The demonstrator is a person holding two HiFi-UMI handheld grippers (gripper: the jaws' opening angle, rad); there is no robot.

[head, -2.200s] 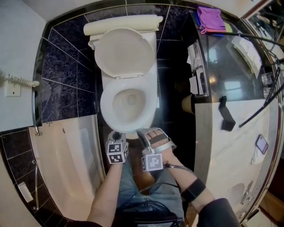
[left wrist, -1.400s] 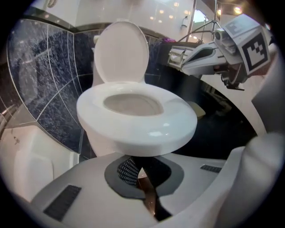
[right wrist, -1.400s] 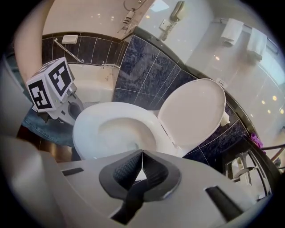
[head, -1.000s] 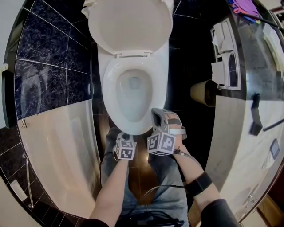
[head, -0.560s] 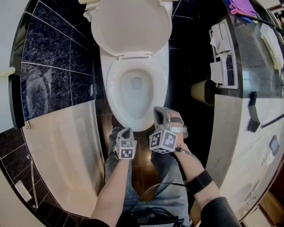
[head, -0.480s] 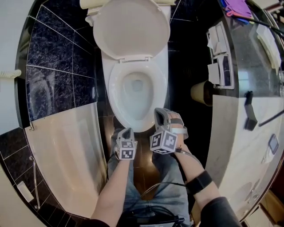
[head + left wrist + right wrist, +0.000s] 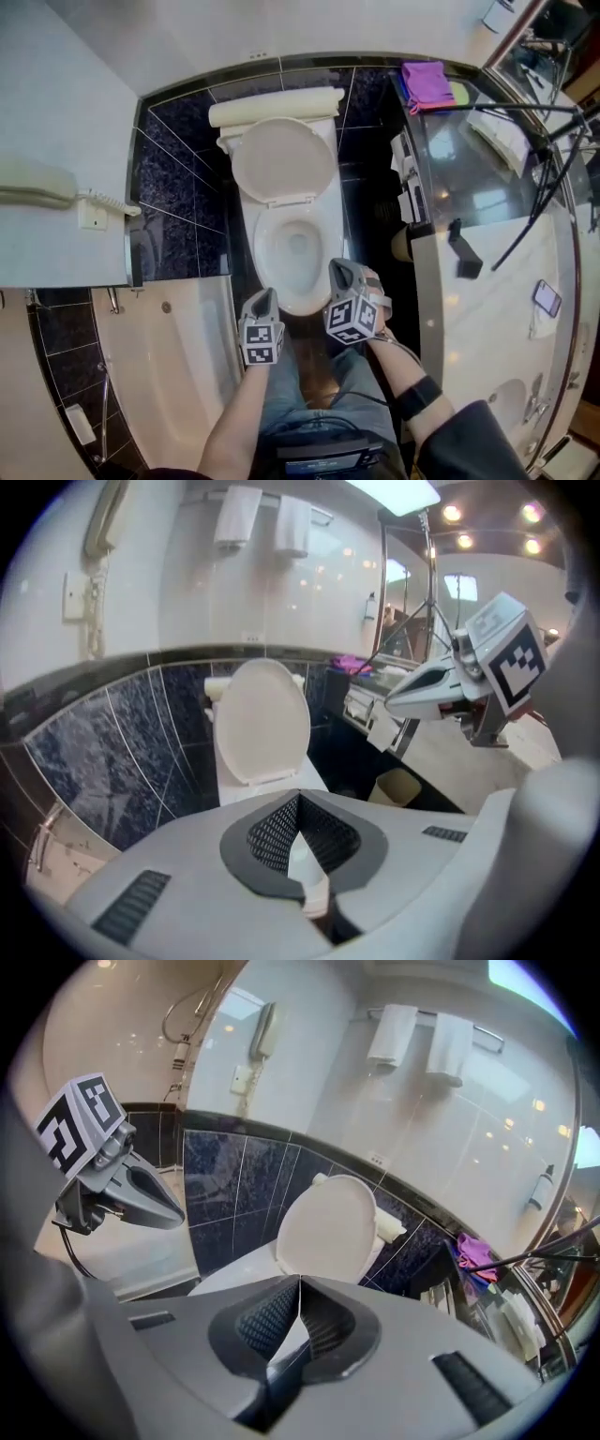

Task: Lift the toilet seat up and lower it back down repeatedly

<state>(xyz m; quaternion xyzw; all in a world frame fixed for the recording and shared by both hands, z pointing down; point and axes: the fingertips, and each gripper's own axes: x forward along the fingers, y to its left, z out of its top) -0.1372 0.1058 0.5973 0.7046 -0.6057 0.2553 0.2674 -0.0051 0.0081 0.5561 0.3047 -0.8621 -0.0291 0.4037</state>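
The cream oval toilet seat lid [image 7: 283, 159] is seen raised, leaning back against the cream ceramic cistern [image 7: 274, 107], and the white toilet bowl [image 7: 265, 251] beneath it lies open; whether a seat ring rests on the bowl's rim cannot be made out. The left gripper [image 7: 266, 296] is held just before the bowl's front edge, clear of it, and in its own view the jaws are pressed tip to tip with nothing caught between them [image 7: 299, 797]. The right gripper [image 7: 337, 268] is carried beside it at the bowl's front right, not touching the porcelain either; its jaws too are seen fully closed and empty [image 7: 300, 1283], aimed toward the raised lid [image 7: 326, 1230]. Each gripper is glimpsed in the other's camera, the right one to the right [image 7: 405, 699] and the left one to the left [image 7: 172, 1217]. Dark blue marbled wall tiles [image 7: 174, 186] are seen around the toilet, a cream bathtub [image 7: 183, 375] on the left, and a glass-topped counter [image 7: 487, 192] on the right, with a purple cloth [image 7: 427, 75] lying at its far end. A beige round bin [image 7: 402, 244] is tucked between toilet and counter.
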